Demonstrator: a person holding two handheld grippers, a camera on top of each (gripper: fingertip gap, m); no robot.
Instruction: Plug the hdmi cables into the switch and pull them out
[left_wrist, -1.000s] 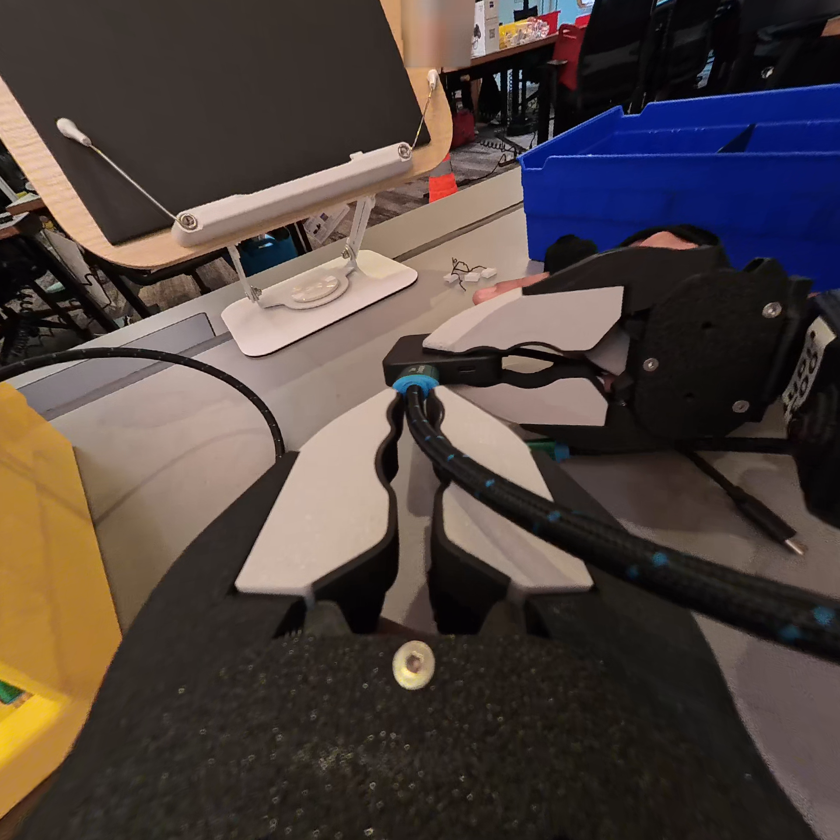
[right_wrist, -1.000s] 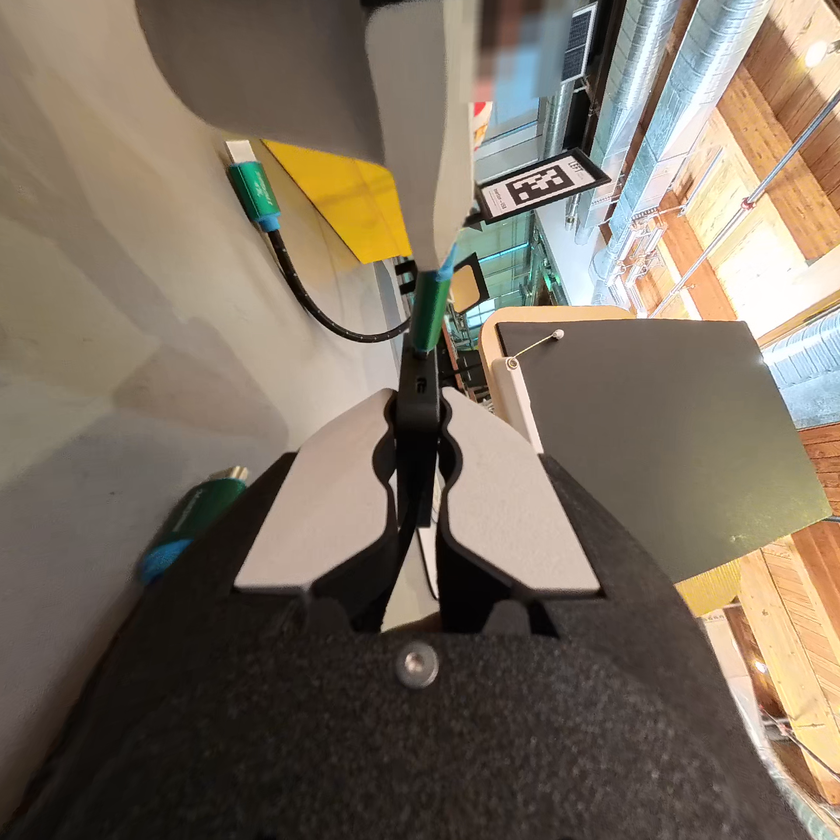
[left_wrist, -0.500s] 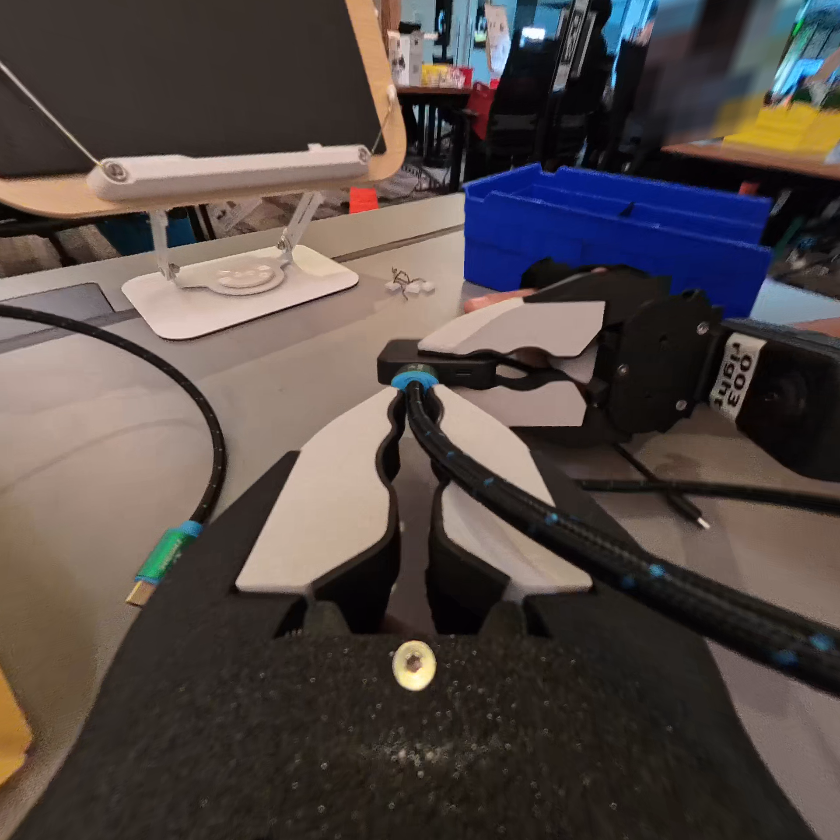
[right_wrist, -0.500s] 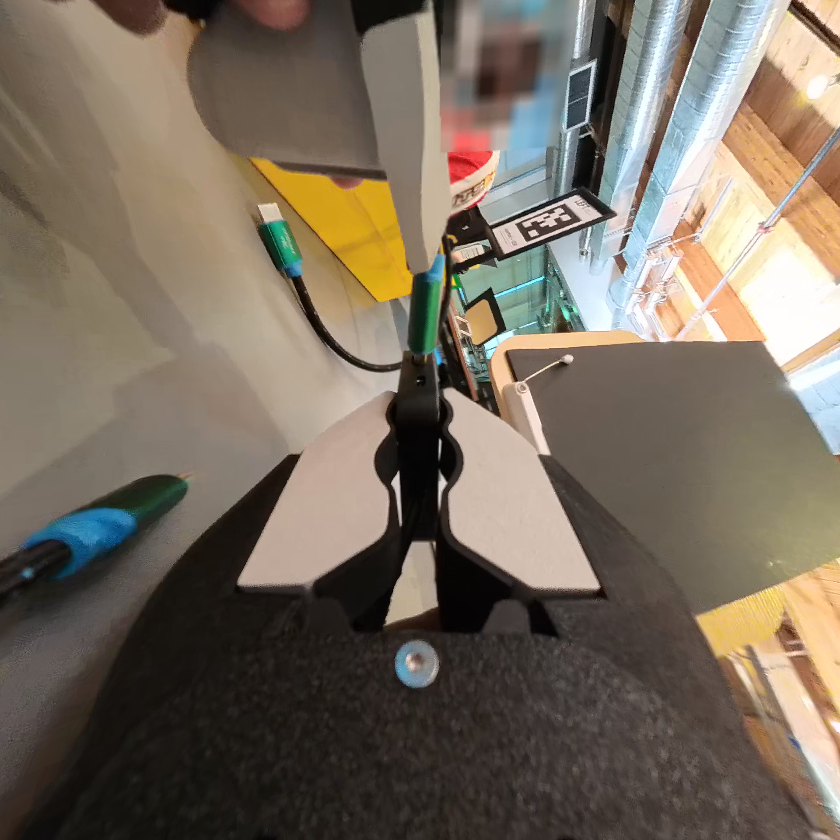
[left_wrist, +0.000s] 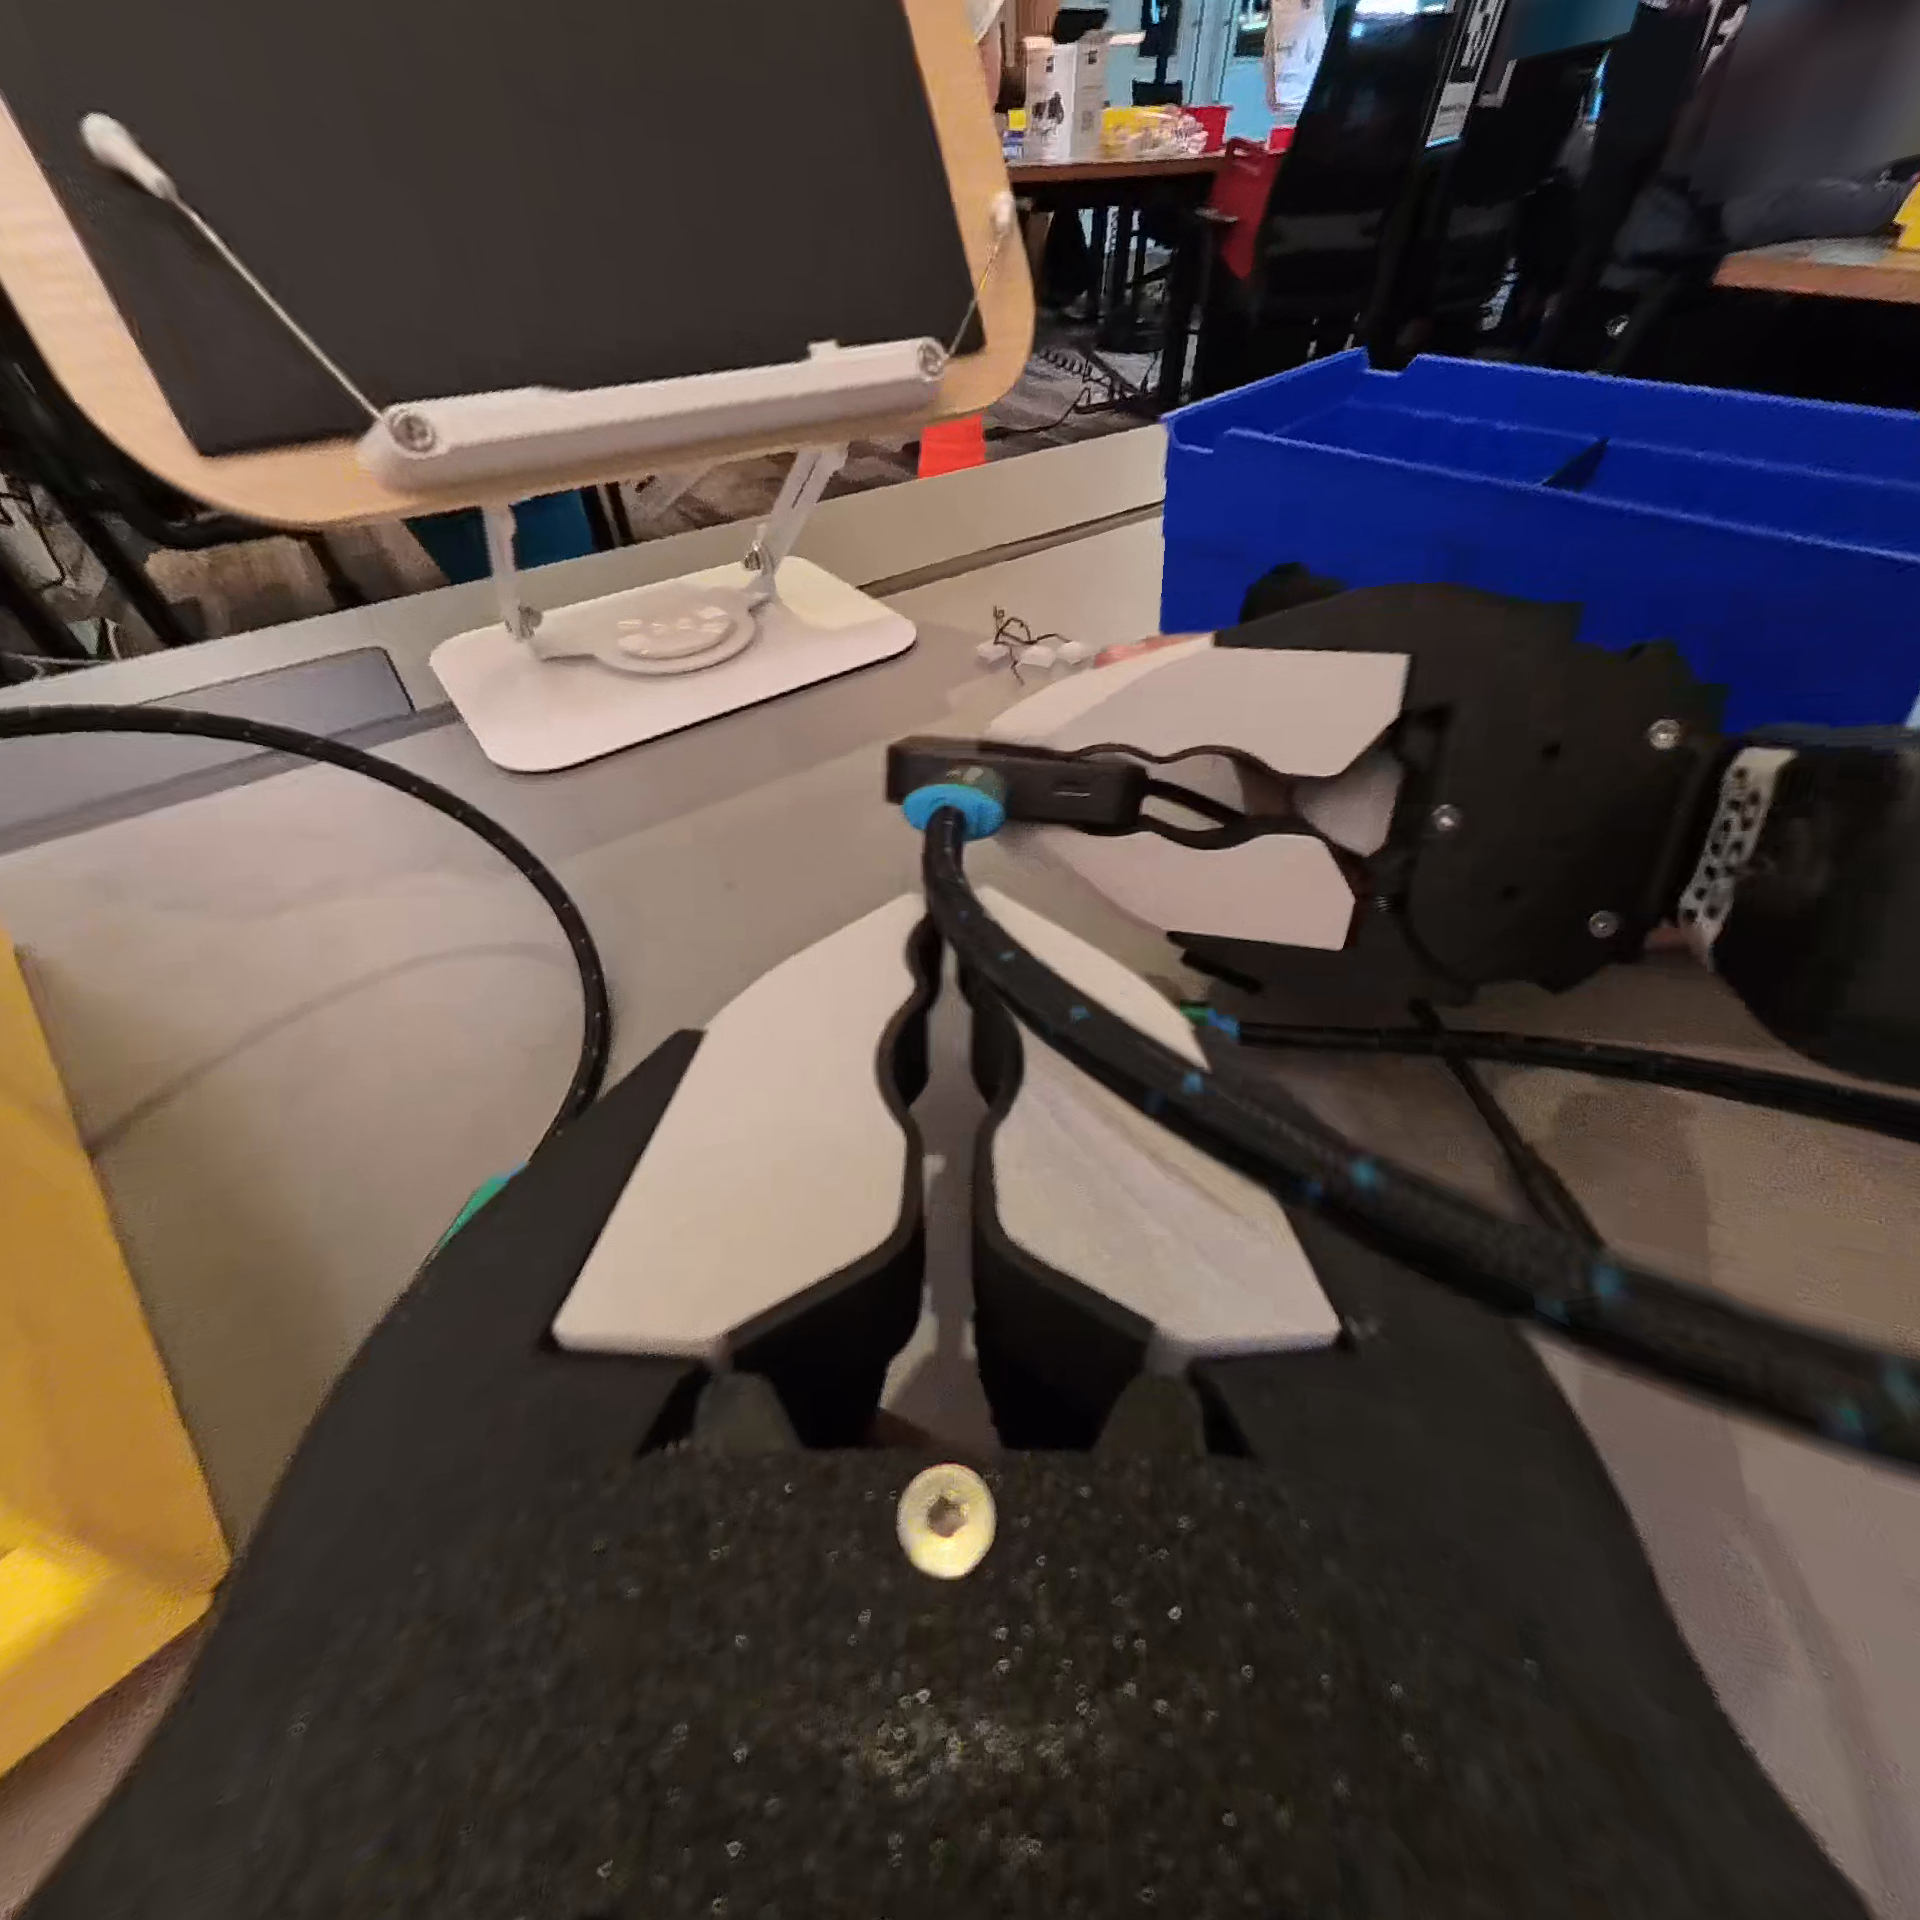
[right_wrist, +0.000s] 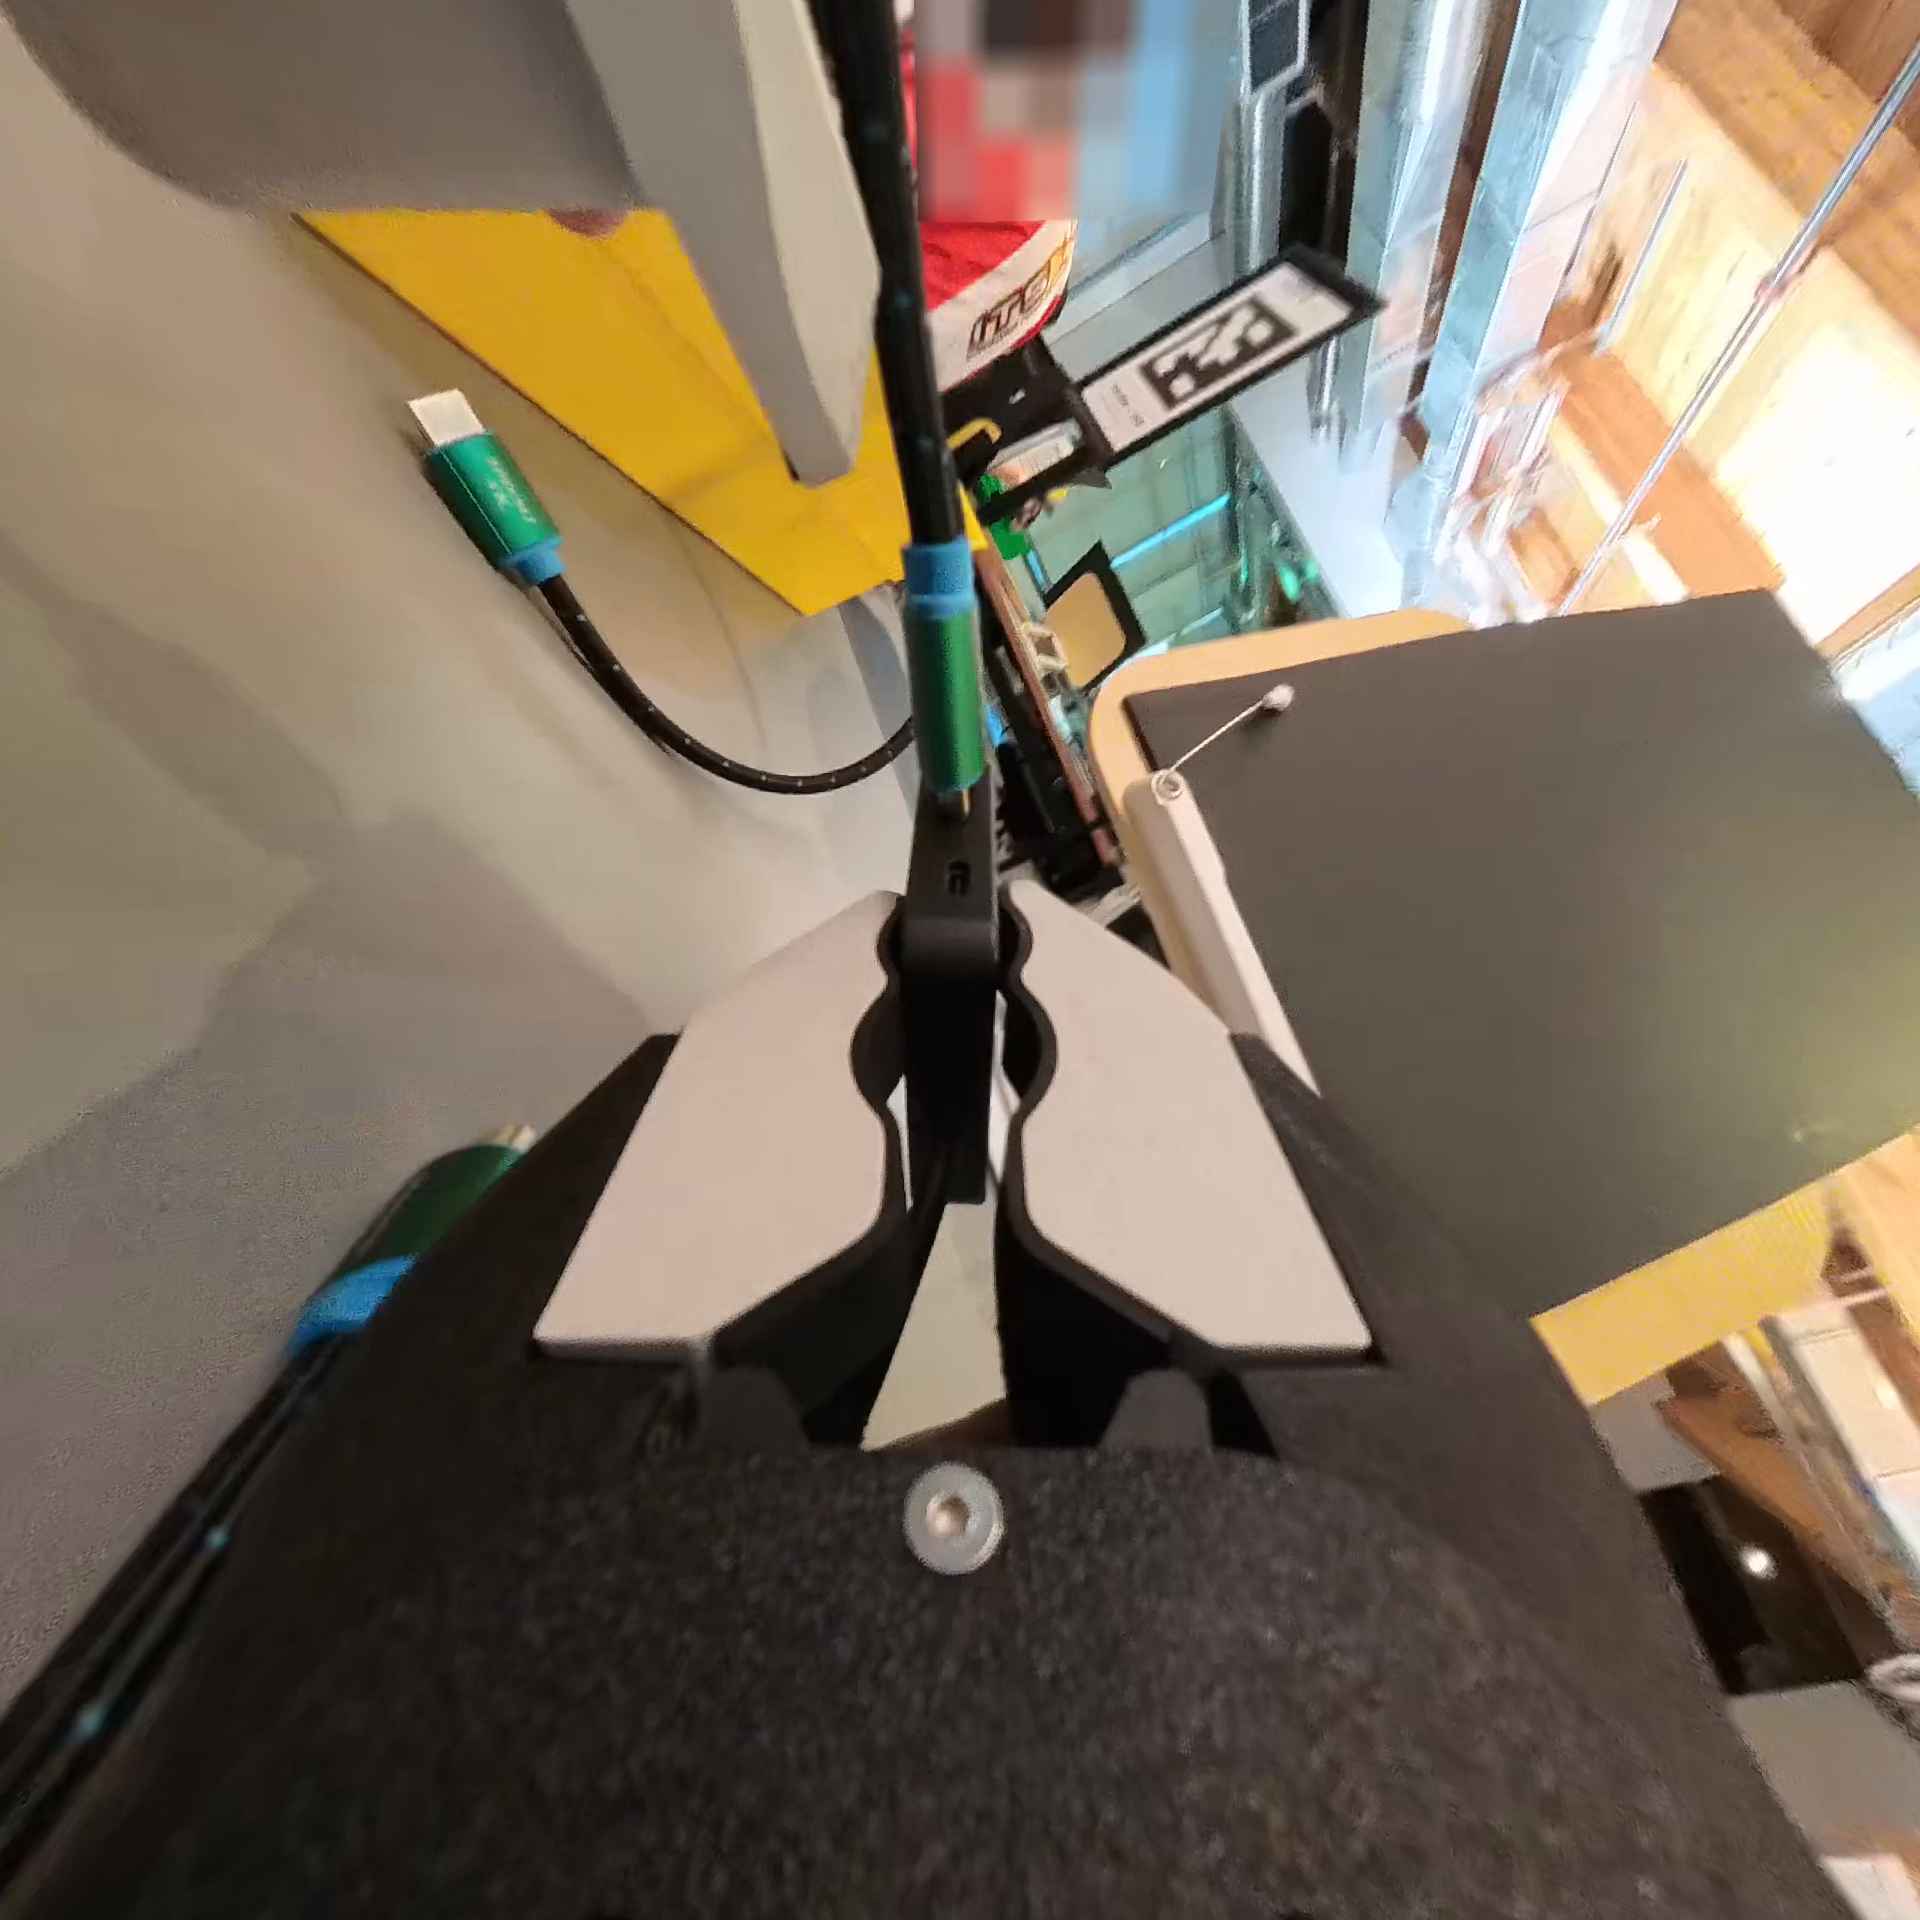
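Observation:
My right gripper (right_wrist: 951, 914) is shut on the small black switch (right_wrist: 945, 935) and holds it above the table; it also shows in the left wrist view (left_wrist: 1049, 805). A green hdmi plug with a blue collar (right_wrist: 940, 686) sits in the switch's end port. My left gripper (left_wrist: 940, 925) is just behind that plug, apart from it. Its jaws are nearly together, and the braided cable (left_wrist: 1299, 1174) lies across its right finger. A second green plug (right_wrist: 483, 488) lies loose on the table. A third green plug (right_wrist: 436, 1195) shows beside my right gripper.
A stand with a dark board (left_wrist: 520, 208) on a white base (left_wrist: 675, 665) stands at the back. A blue bin (left_wrist: 1558, 499) is at the back right and a yellow bin (left_wrist: 62, 1351) at the left. Another braided cable (left_wrist: 499, 831) loops across the table. My right fingertips sit around 7 cm from my left ones.
My left gripper was shut on the plug at the switch. It has now drawn back off the plug, which stays in the switch. The right gripper keeps its hold.

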